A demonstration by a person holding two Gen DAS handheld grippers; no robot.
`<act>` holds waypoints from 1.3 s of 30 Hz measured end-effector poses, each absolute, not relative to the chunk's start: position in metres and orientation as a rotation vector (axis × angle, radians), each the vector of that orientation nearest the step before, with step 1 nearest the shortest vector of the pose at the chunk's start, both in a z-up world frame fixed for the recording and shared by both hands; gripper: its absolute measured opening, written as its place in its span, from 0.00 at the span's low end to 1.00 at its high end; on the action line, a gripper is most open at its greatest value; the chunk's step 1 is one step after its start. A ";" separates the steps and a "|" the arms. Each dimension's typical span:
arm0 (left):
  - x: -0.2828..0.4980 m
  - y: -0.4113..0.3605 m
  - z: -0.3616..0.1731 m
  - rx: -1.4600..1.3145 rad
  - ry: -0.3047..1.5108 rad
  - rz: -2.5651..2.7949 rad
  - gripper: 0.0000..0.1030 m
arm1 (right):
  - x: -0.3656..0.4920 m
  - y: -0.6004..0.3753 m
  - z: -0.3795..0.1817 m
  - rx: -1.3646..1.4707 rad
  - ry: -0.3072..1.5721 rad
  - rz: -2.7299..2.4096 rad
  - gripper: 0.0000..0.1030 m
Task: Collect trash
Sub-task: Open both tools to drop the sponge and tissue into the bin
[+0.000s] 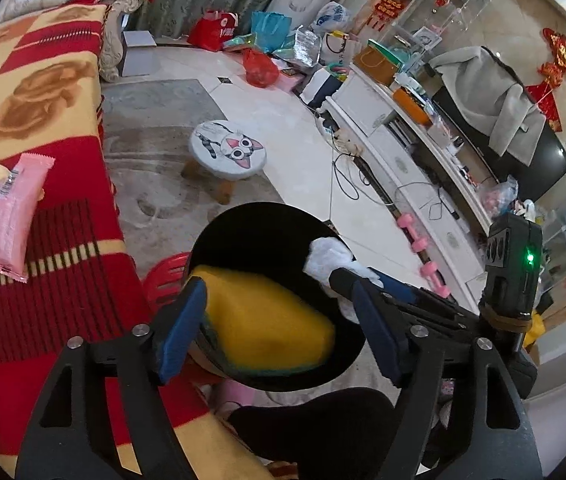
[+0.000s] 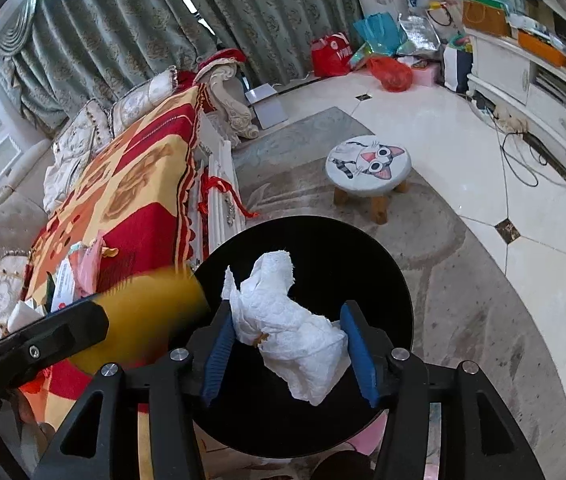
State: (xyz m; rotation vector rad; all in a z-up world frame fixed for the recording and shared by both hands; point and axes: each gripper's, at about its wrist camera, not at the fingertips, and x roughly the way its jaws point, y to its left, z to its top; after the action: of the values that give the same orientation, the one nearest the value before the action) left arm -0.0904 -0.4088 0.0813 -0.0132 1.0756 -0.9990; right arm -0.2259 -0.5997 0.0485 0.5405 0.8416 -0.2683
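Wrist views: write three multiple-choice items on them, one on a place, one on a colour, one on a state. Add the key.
1. Where does the pink packet lie?
A. on the cat stool
B. on the red and yellow blanket
C. in the bin

2. What colour is the round bin?
A. black
B. white
C. green

3. What state is the white tissue in?
A. folded flat
B. rolled into a tube
C. crumpled

Key: 1 B, the pink packet rests on the red and yellow blanket. 2 A, the round bin is black all over. 3 C, the white tissue is creased and bunched.
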 end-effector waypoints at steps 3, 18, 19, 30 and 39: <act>-0.090 -0.406 0.082 -0.024 1.083 -0.988 0.76 | -0.228 -0.600 0.050 0.557 0.820 -0.260 0.70; -0.099 -0.372 0.097 0.086 0.948 -0.809 0.76 | -0.226 -0.571 0.056 0.488 0.833 -0.230 0.70; -0.099 -0.368 0.098 0.092 0.941 -0.792 0.76 | -0.225 -0.567 0.057 0.479 0.835 -0.224 0.70; -0.102 -0.307 0.107 0.123 0.870 -0.626 0.75 | -0.212 -0.515 0.071 0.369 0.836 -0.151 0.70; -0.103 -0.240 0.110 0.123 0.845 -0.507 0.75 | -0.191 -0.459 0.075 0.323 0.852 -0.027 0.70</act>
State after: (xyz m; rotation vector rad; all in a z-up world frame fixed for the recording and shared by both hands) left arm -0.1025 -0.2404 0.1100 0.1227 0.8447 -0.5074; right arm -0.1905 -0.4586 0.0750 0.3234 0.8516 -0.0265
